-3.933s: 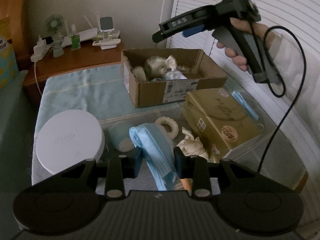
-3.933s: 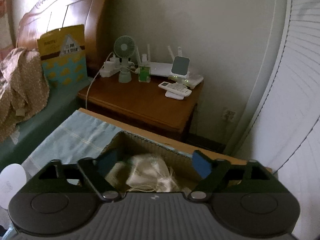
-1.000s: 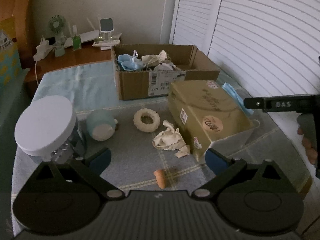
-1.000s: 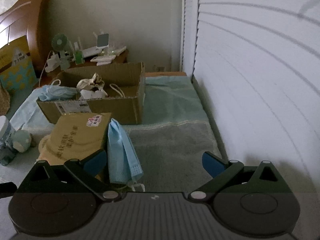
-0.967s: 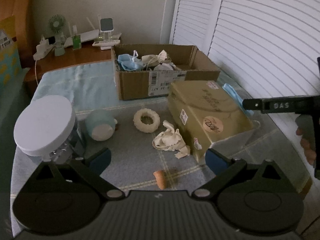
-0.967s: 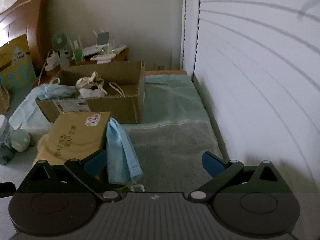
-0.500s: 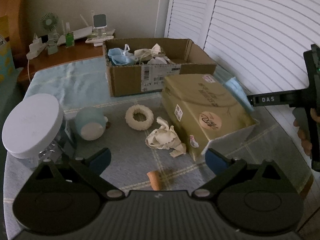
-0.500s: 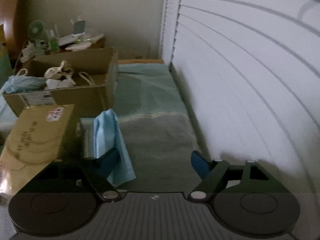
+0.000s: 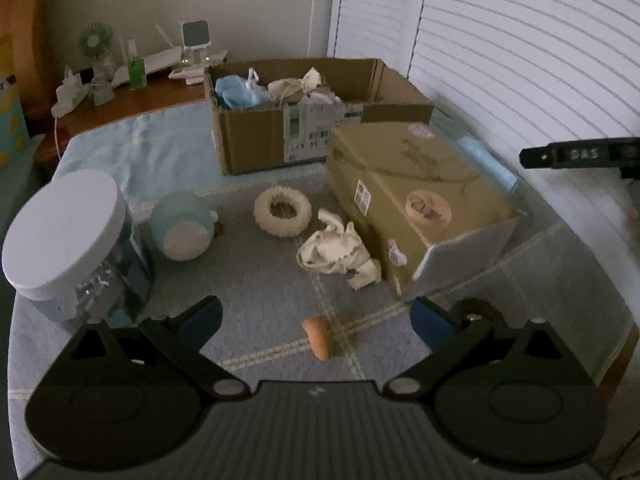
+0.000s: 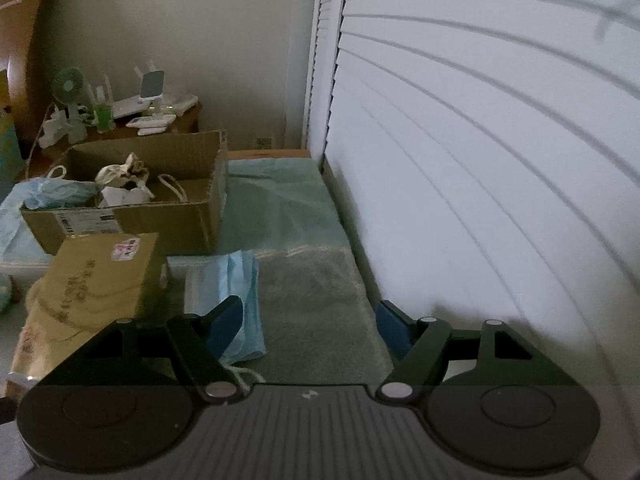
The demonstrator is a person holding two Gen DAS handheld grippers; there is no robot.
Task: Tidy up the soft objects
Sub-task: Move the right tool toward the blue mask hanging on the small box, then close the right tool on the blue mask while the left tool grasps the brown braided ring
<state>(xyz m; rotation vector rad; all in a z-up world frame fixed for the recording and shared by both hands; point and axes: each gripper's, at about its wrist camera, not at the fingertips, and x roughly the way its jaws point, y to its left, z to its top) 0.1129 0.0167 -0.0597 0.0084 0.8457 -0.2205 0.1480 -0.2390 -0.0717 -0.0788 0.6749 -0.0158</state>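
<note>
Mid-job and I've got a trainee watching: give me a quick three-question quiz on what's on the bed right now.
1. True or false: the cardboard box is empty.
2. The blue face mask lies nearest which hand-held gripper: A) left B) right?
3. Fill in: the cream ring lies between the crumpled cream cloth and the round pale blue ____.

Key: 1 false, masks and cloths lie inside. 2 B. 3 plush toy.

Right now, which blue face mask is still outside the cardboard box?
The blue face mask lying flat on the grey cloth beside the tan package. The other is already crumpled inside the cardboard box.
</note>
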